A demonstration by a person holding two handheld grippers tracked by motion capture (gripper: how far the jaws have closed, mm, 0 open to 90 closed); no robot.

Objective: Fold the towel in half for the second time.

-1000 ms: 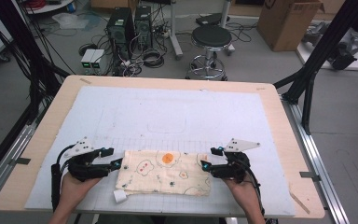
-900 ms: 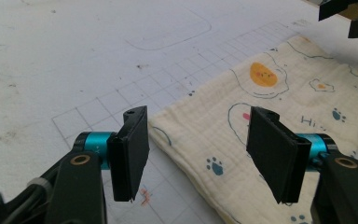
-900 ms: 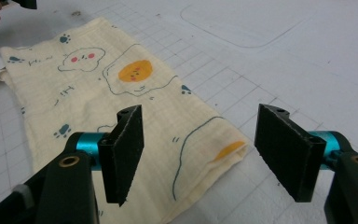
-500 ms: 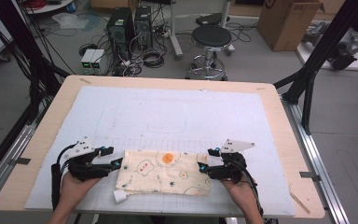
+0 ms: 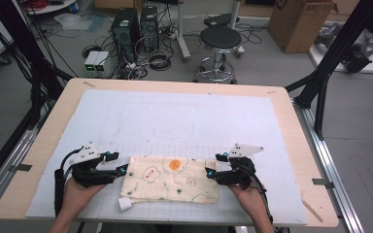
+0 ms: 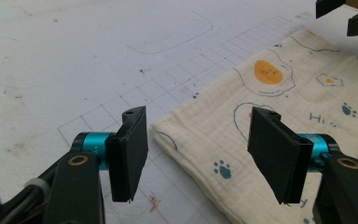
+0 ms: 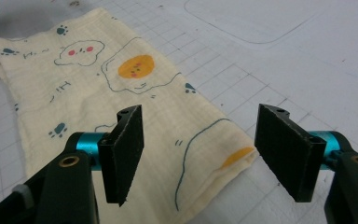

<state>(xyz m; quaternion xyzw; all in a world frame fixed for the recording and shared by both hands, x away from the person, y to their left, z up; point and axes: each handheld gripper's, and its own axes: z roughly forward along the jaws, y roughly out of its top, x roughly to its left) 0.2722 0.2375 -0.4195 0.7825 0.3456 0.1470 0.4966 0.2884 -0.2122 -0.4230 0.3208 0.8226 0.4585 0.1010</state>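
A cream cloth (image 5: 172, 179) printed with fried eggs and paw marks lies folded flat near the front of the table. My left gripper (image 5: 118, 163) sits at its left end and is open. In the left gripper view the jaws (image 6: 203, 154) stand wide apart, with the cloth's (image 6: 298, 88) far corner lying between them, untouched. My right gripper (image 5: 213, 166) rests at the cloth's right end, also open. In the right gripper view its jaws (image 7: 200, 154) straddle the folded corner of the cloth (image 7: 98, 84) without pressing on it.
A white gridded mat (image 5: 184, 116) covers the wooden table (image 5: 291, 126). A small white tag (image 5: 125, 204) sticks out at the cloth's near left corner. Beyond the table stand a stool (image 5: 217, 41), computer towers (image 5: 136, 24) and a cardboard box (image 5: 298, 22).
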